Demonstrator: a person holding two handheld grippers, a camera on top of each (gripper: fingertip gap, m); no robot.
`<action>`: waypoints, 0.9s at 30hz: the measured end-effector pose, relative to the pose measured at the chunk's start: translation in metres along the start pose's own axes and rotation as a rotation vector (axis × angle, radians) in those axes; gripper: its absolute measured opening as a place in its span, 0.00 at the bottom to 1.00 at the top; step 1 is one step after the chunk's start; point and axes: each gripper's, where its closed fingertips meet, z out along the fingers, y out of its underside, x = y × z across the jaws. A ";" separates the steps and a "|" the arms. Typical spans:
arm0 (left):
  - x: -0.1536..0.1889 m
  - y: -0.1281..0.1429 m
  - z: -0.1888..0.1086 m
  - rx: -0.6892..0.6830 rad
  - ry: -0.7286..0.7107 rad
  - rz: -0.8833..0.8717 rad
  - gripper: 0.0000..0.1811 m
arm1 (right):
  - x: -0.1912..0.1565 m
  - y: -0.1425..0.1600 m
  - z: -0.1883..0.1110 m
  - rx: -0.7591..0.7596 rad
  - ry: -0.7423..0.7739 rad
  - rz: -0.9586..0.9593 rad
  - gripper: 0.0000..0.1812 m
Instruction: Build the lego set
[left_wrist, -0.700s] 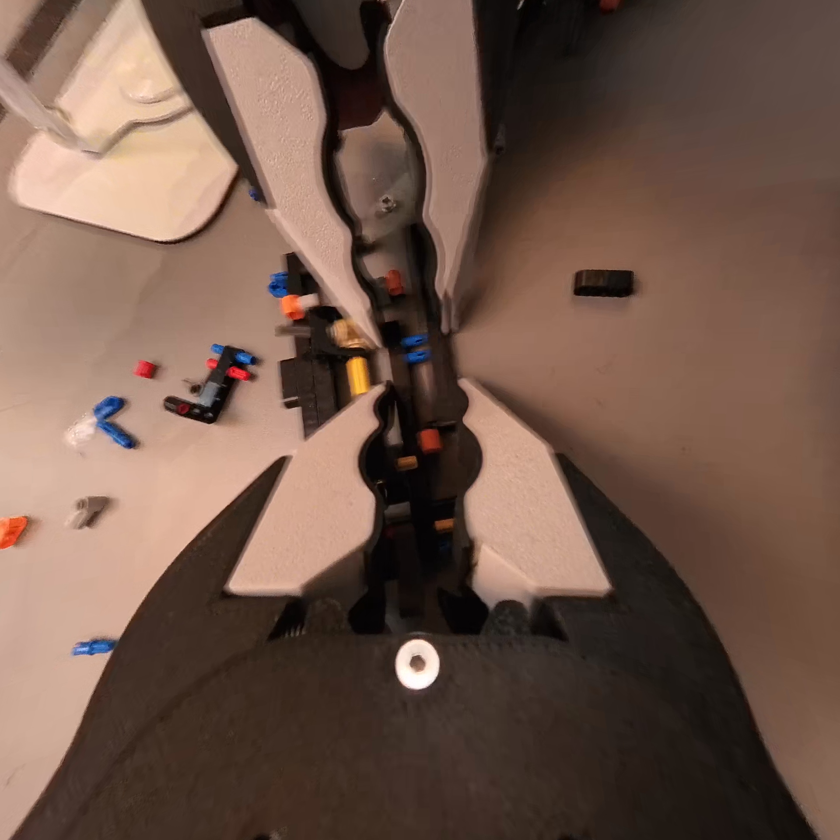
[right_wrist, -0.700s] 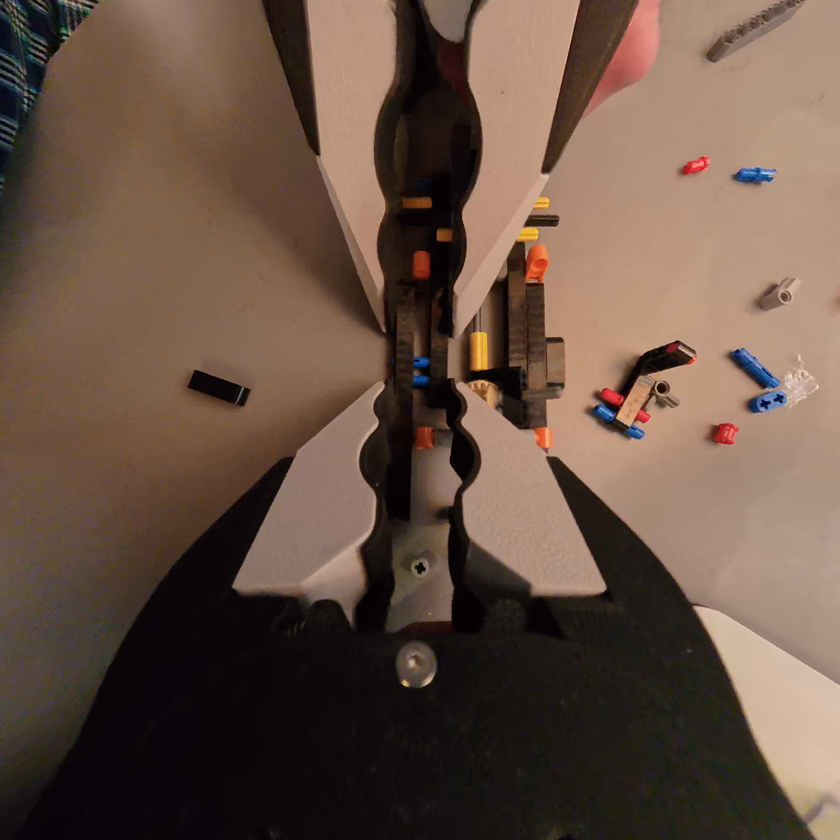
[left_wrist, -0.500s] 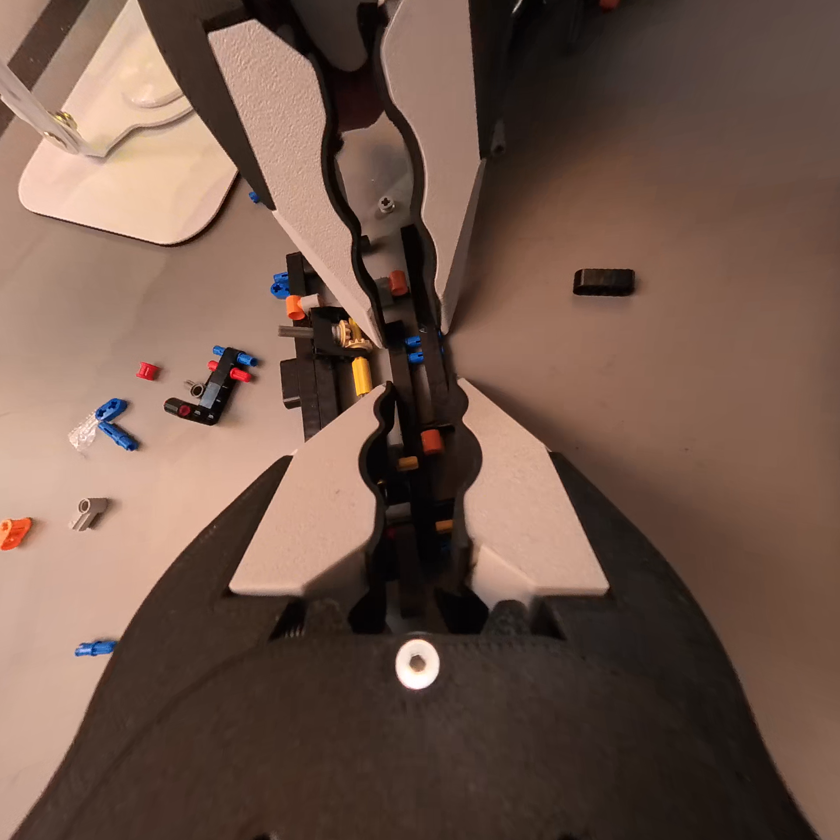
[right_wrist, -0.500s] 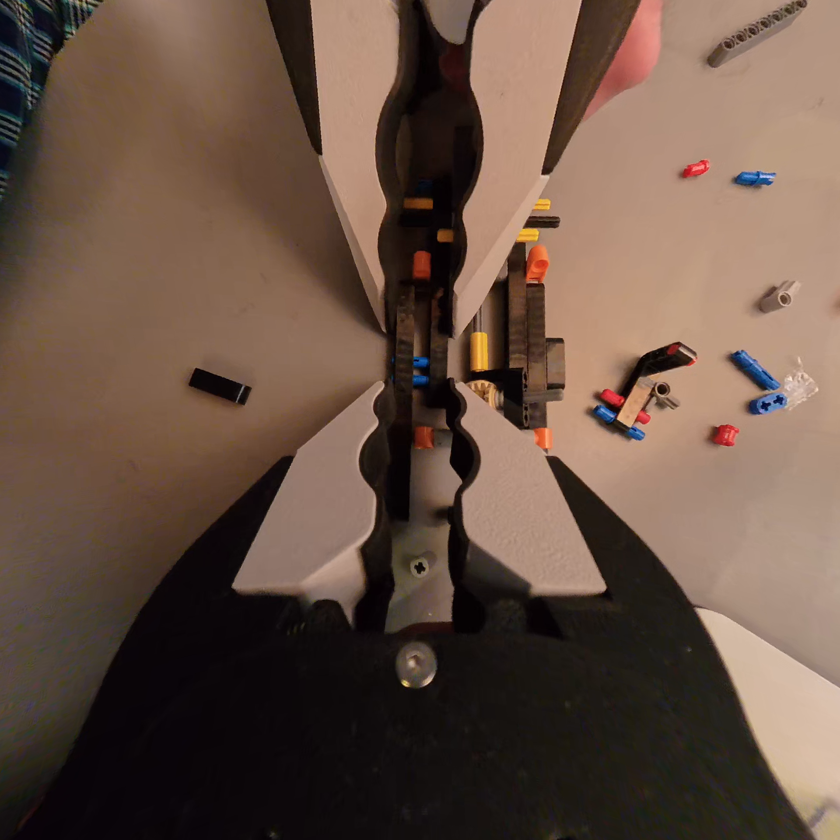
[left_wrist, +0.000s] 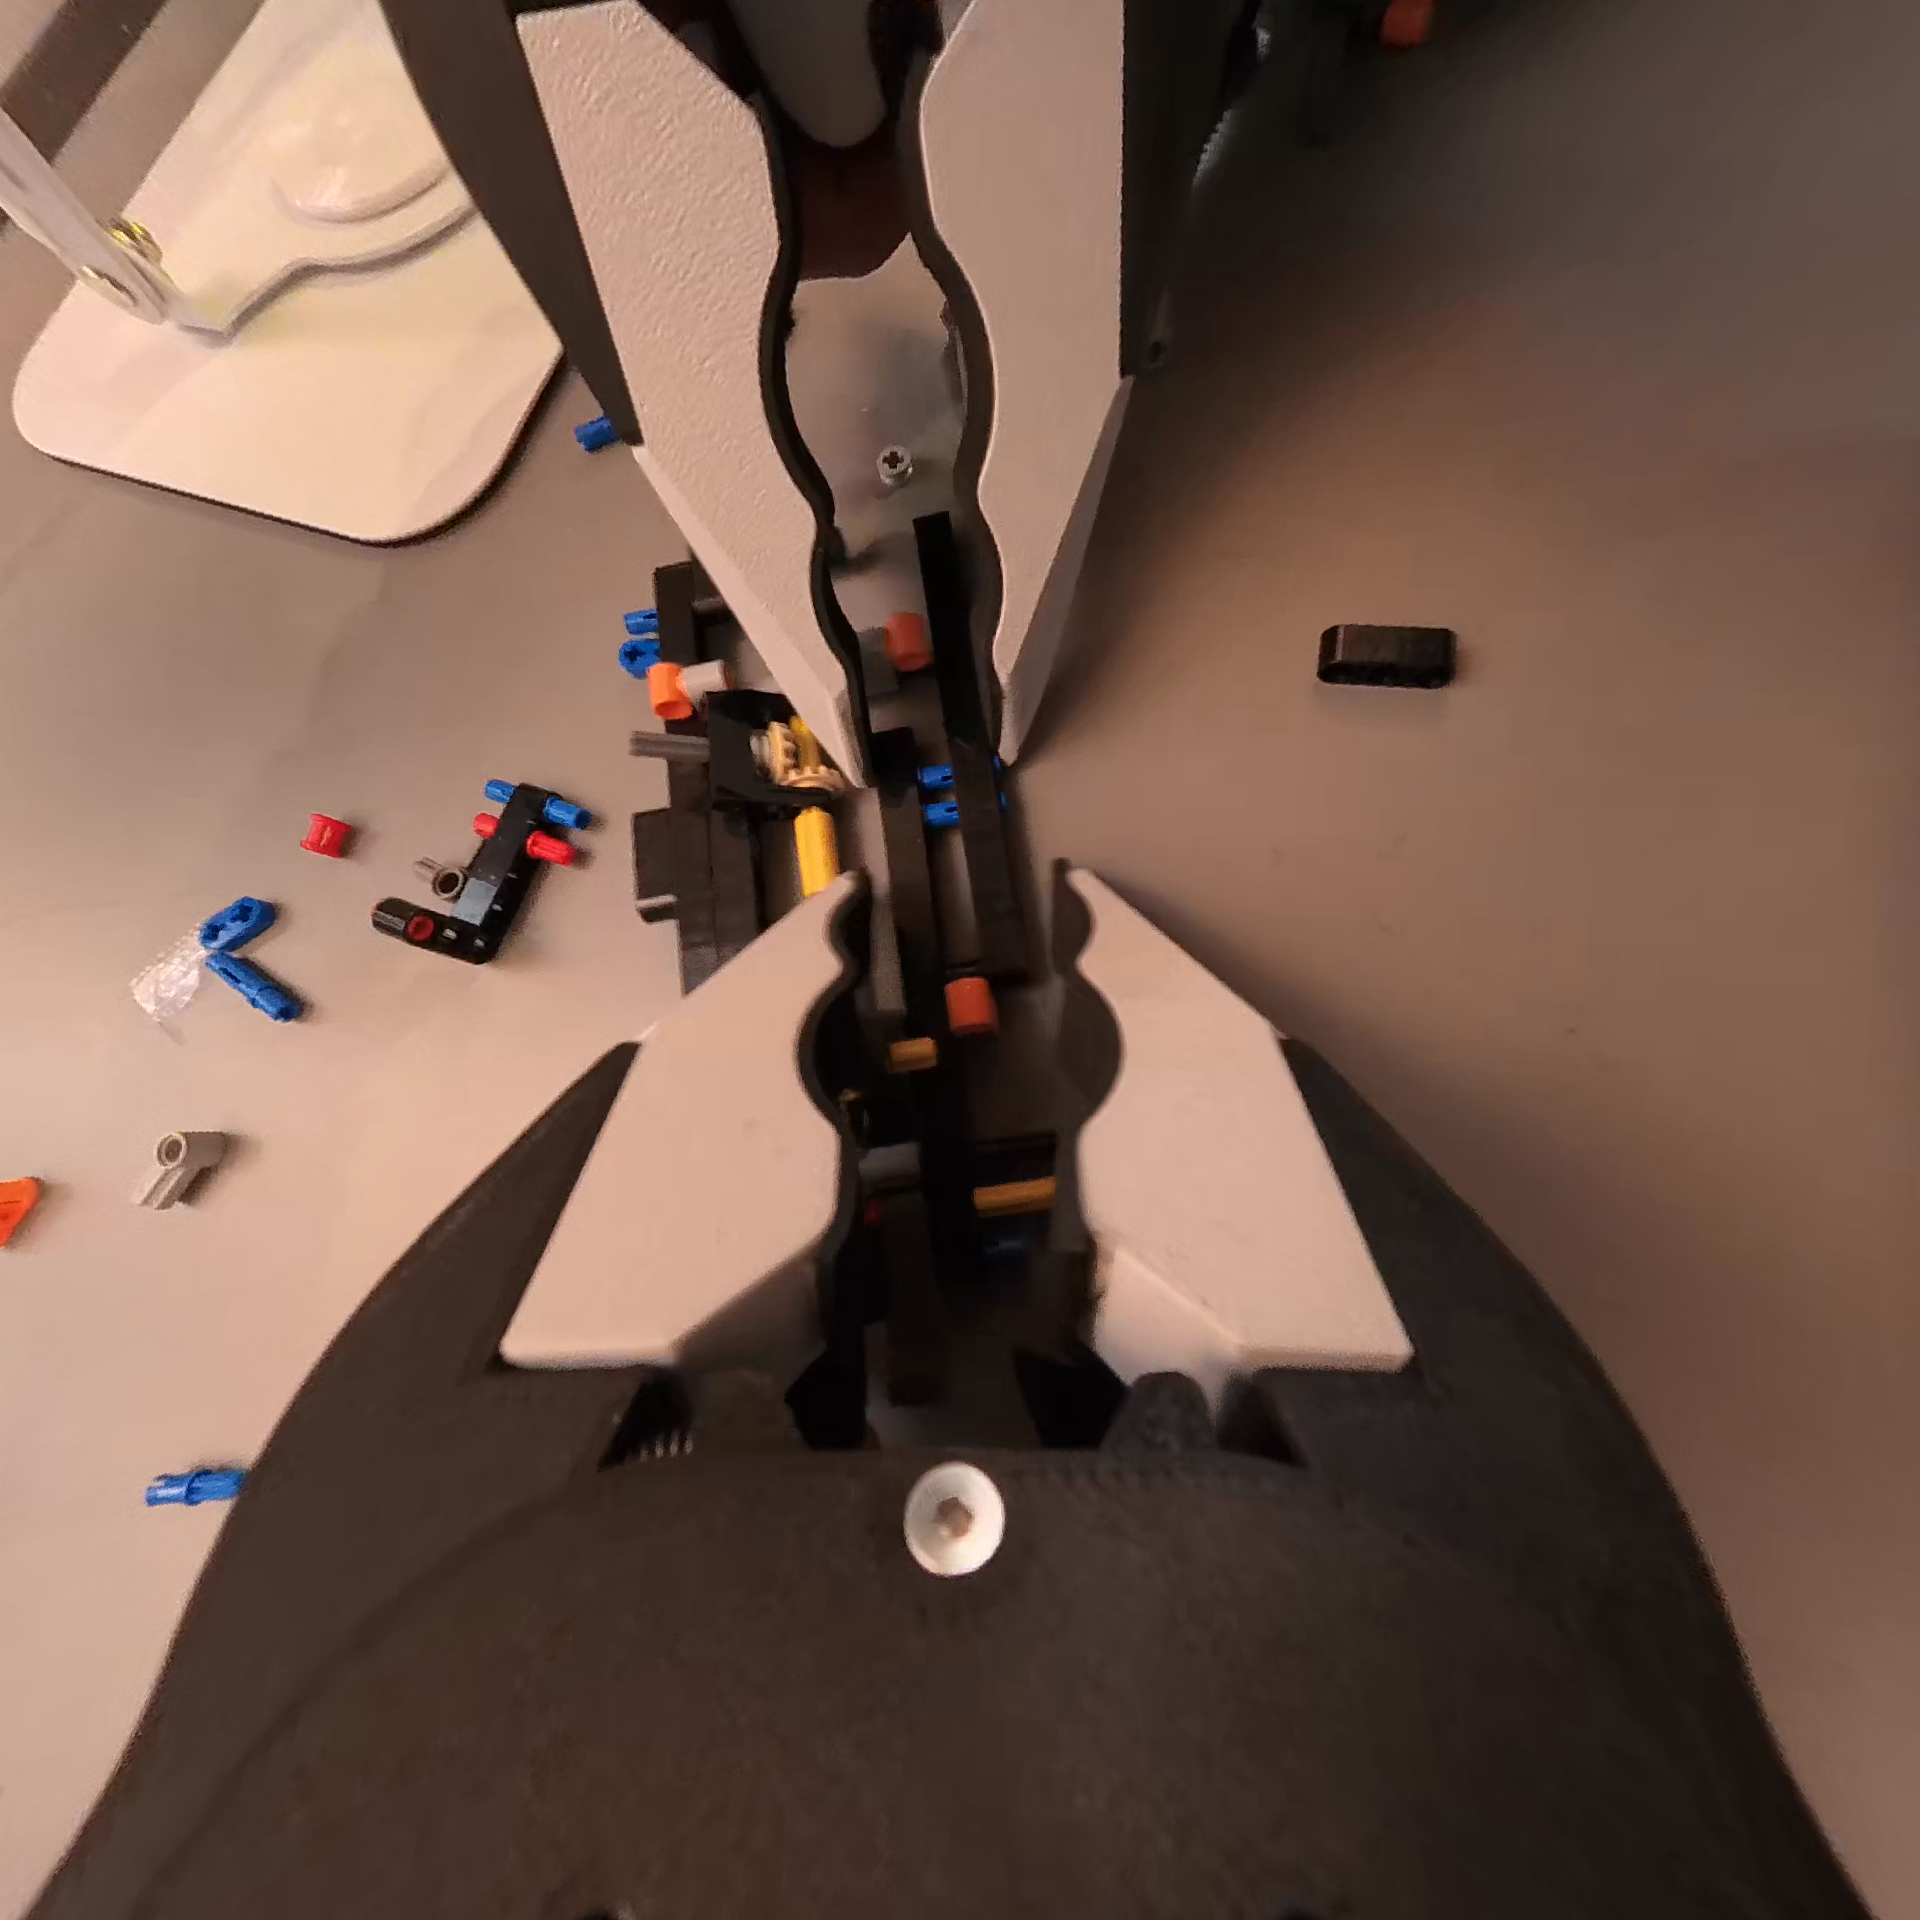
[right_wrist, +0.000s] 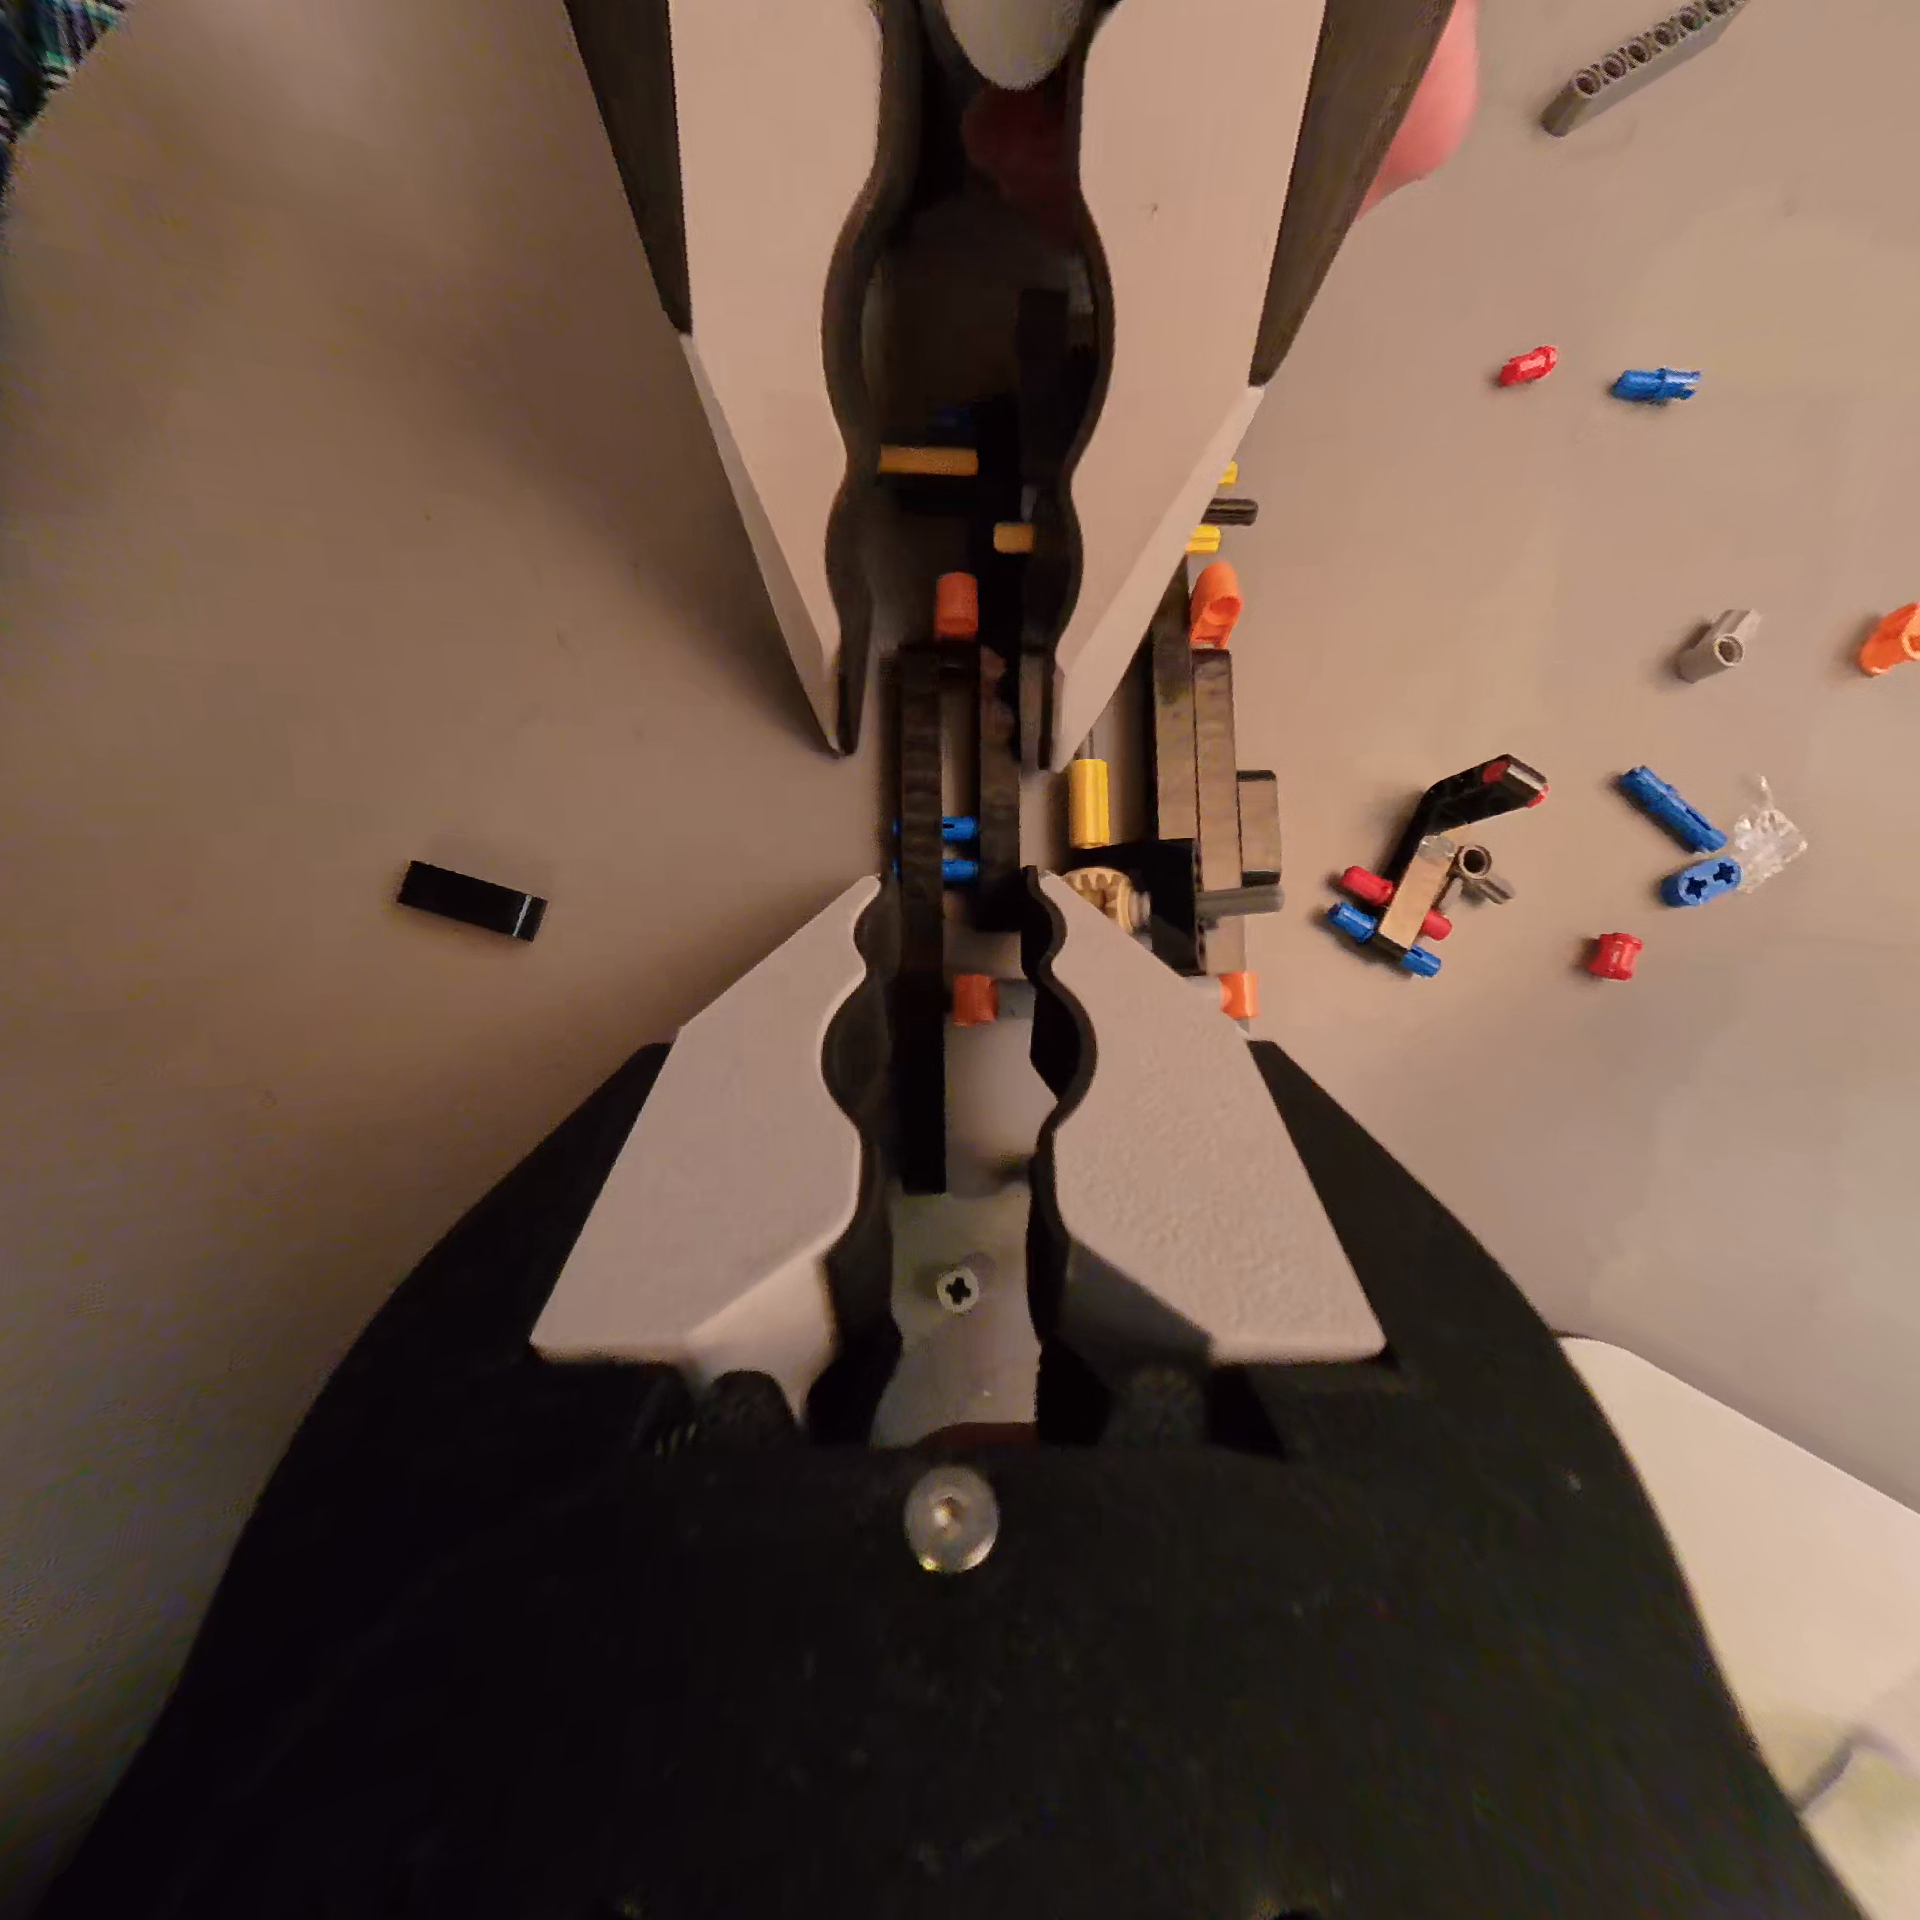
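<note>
Both grippers meet tip to tip over the black beam-and-pin lego assembly (left_wrist: 935, 894) mid-table.

Left gripper (left_wrist: 961, 883) fingers sit apart around the assembly's near end, contact unclear; right gripper (right_wrist: 951, 894) fingers pinch its other end. Open grey tabletop (left_wrist: 1507, 1039) lies on the side with the lone short black beam (left_wrist: 1385, 656); the opposite side is cluttered: black angled piece with red and blue pins (right_wrist: 1439, 862), loose blue pins (right_wrist: 1673, 810), grey connector (right_wrist: 1720, 644). White stand base (left_wrist: 281, 343) sits at the table's far edge.
</note>
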 end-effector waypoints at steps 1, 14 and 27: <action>-0.001 0.001 -0.001 -0.006 -0.006 0.009 0.19 | 0.000 0.000 0.000 0.002 0.003 0.001 0.11; -0.009 0.003 0.002 -0.049 -0.054 0.025 0.15 | 0.002 0.002 0.002 0.028 -0.012 0.043 0.11; -0.008 0.003 0.007 -0.026 -0.029 0.040 0.12 | 0.003 0.003 0.004 0.014 -0.013 0.029 0.11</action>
